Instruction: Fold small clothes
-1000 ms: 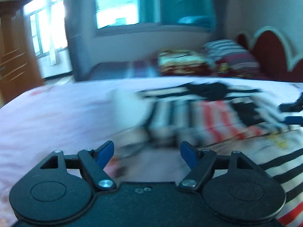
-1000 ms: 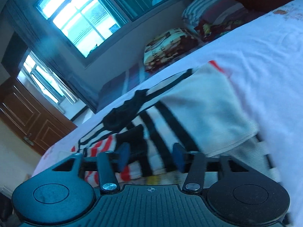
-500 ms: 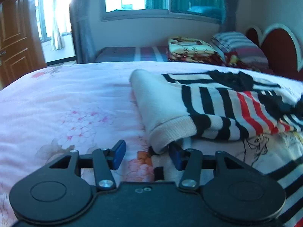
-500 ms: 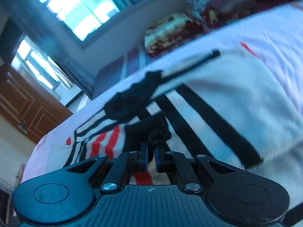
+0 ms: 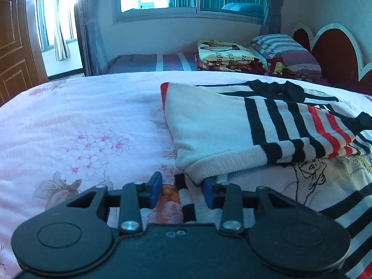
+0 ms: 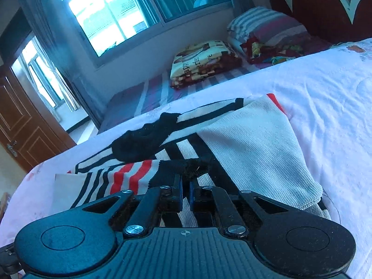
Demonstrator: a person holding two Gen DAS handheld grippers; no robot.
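A cream knit sweater (image 5: 232, 125) with black and red stripes lies on the pink floral bedspread (image 5: 69, 125), its sleeves folded in over the body. My left gripper (image 5: 181, 189) is open at the sweater's near hem, with the striped ribbed edge (image 5: 187, 200) between its blue pads. In the right wrist view the same sweater (image 6: 253, 148) lies spread ahead. My right gripper (image 6: 185, 195) is shut on the black cuff (image 6: 190, 169) of the striped sleeve lying across the body.
A second bed (image 5: 151, 62) with a folded printed blanket (image 5: 223, 55) and striped pillows (image 5: 281, 46) stands beyond. A red heart-shaped headboard (image 5: 334, 48) is at the far right. A brown wooden door (image 6: 25, 125) is at the left.
My right gripper went from open to shut on the black cuff. My left gripper moved in to the sweater's near hem and narrowed its opening around the ribbed edge.
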